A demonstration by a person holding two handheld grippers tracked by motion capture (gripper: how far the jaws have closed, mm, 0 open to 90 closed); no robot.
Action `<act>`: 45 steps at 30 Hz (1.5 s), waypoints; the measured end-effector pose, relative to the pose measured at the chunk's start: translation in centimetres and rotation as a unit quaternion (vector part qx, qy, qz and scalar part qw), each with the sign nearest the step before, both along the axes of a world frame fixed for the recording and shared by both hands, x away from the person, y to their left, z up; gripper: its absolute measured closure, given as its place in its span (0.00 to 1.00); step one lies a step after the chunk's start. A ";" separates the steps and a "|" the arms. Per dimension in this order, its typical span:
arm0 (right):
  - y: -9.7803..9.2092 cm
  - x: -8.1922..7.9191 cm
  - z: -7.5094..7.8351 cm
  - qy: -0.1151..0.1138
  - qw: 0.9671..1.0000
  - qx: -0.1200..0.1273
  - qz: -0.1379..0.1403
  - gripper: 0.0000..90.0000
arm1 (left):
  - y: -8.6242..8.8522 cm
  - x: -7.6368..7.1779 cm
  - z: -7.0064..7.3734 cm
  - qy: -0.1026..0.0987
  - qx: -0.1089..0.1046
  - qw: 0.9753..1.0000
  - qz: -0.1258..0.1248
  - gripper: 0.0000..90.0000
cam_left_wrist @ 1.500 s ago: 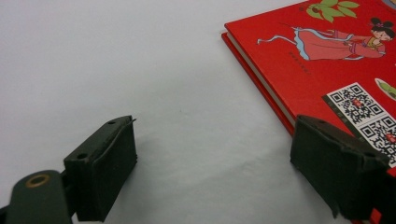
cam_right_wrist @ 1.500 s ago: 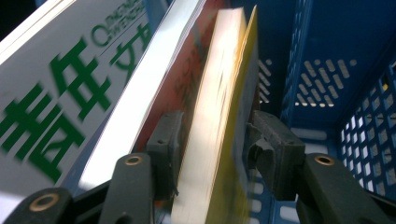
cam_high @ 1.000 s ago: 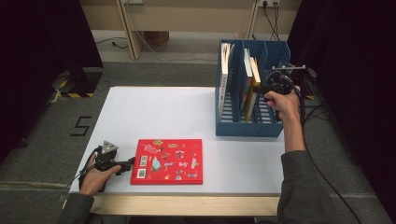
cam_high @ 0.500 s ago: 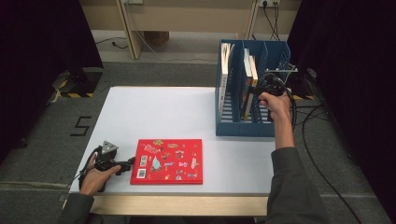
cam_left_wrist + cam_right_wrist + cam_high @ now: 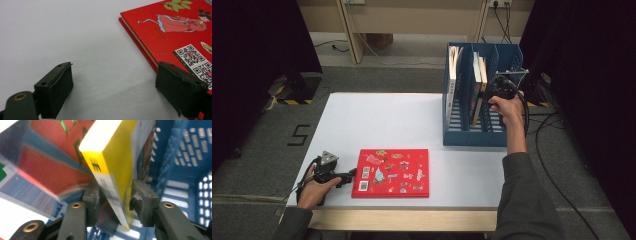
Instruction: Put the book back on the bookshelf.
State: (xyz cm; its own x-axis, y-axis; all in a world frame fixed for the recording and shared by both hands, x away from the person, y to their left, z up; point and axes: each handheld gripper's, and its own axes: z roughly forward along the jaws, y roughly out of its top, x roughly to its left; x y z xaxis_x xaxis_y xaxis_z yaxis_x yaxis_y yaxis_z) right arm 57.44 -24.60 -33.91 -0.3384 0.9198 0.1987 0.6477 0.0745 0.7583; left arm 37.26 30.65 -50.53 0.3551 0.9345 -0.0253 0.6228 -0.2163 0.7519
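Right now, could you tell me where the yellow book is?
In the high view the yellow book stands in the blue file rack at the table's far right, between the right gripper's jaws.

Pretty plain setup: a white table sat on grey carpet with a black "5" marked beside it. Wooden furniture legs, cables and dark curtains were around.

a flat book lies at the table's near edge, the left gripper just left of it. the file rack stands far right, books upright inside, the right gripper among them.
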 end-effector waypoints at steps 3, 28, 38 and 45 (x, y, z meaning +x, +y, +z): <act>-0.6 -0.6 0.4 -0.010 1.000 -0.005 0.003 0.65 | 0.0 0.0 0.0 0.000 0.000 1.000 0.000 0.15; 0.7 -0.2 0.3 -0.008 0.998 -0.049 0.036 0.73 | 0.0 0.0 0.0 0.000 0.001 1.000 0.000 0.15; -0.8 -2.8 0.9 -0.012 0.997 -0.061 0.034 0.59 | 0.0 0.0 0.0 0.000 0.001 1.000 0.001 0.15; -0.4 -5.7 1.1 -0.022 0.998 -0.042 0.046 0.47 | 0.1 0.0 0.1 0.000 0.000 1.000 0.003 0.15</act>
State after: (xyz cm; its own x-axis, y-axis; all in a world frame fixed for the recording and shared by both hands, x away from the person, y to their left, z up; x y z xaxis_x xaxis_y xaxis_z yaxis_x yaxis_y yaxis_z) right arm 51.76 -24.98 -32.84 -0.4290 0.8970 0.1065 0.6020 0.1960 0.7740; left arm 37.26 30.73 -50.47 0.3486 0.9370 -0.0241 0.6236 -0.2127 0.7522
